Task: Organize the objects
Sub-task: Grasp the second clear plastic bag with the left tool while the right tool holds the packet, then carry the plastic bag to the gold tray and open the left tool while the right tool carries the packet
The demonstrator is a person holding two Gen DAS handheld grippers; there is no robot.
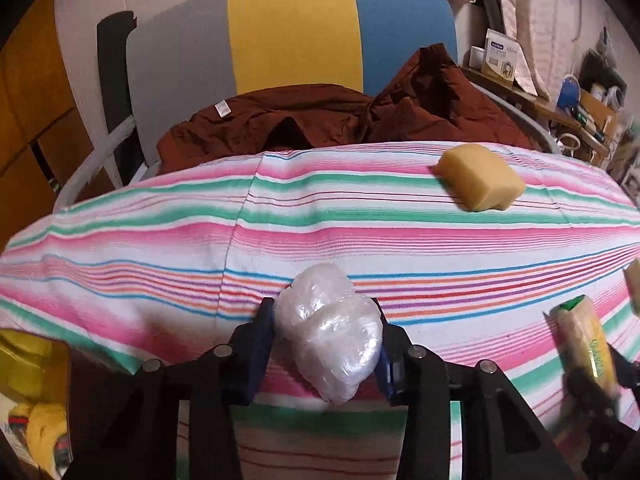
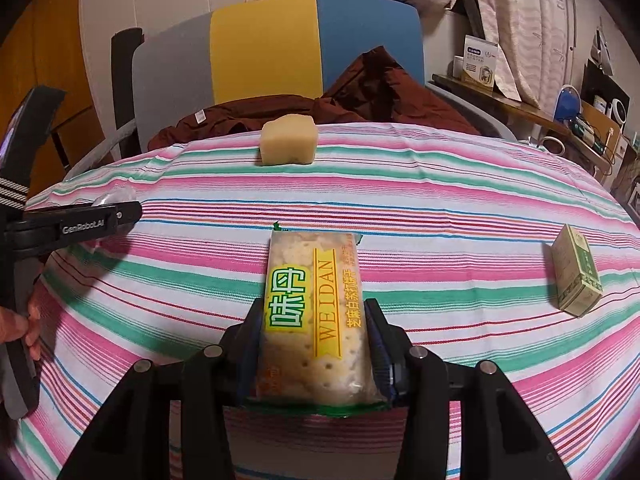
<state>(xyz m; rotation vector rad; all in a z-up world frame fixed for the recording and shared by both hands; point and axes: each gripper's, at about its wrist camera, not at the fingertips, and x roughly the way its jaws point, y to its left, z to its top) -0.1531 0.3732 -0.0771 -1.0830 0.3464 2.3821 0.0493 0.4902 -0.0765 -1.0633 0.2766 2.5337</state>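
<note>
cloth [image 1: 320, 216]: pink, green, white, blue, orange stripes | sponge [image 1: 480, 180]: plain yellow | plastic bundle [image 1: 332, 332]: clear-white | cracker pack [image 2: 316, 312]: yellow-green label | small box [image 2: 576, 270]: olive green | garment [image 1: 320, 116]: rusty brown

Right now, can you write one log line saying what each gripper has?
left gripper: shut on plastic bag | right gripper: shut on crackers | loose on cloth: sponge, box

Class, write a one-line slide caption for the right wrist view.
Right gripper shut on clear-wrapped cracker packet above pink-and-green striped cloth; yellow sponge block beyond.
</note>
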